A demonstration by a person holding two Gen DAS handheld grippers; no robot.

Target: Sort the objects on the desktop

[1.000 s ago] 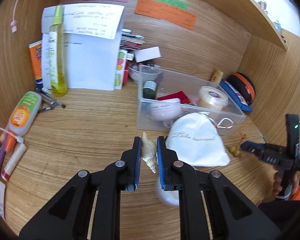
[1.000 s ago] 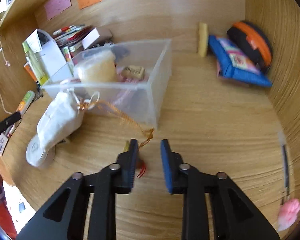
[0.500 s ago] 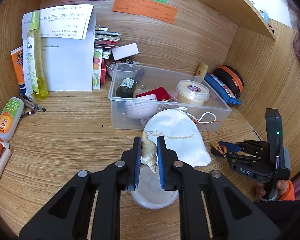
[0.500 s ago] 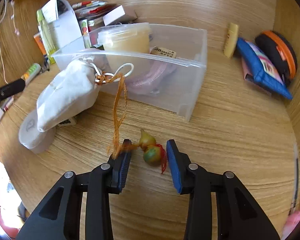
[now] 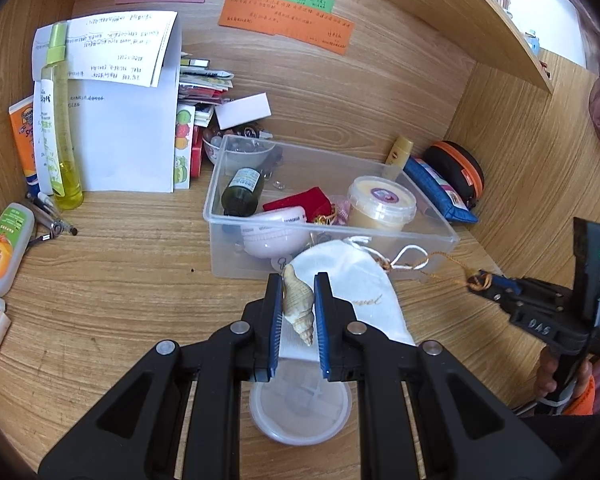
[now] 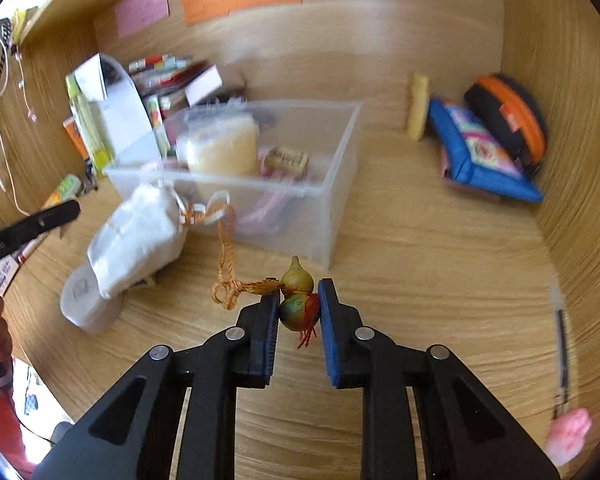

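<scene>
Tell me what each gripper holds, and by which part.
Left gripper: the seashell, by its sides. Right gripper, jaws closing: the gourd charm, by its lower bulb.

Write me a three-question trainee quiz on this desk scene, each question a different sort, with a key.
1. True or false: the seashell is held between the left gripper fingers.
2. Which thing sits between the right gripper fingers? A) gourd charm B) white pouch C) blue purse
3. Fill in: the orange cord runs from the charm to the white ____.

Key: 1 true; 2 A; 3 pouch.
</scene>
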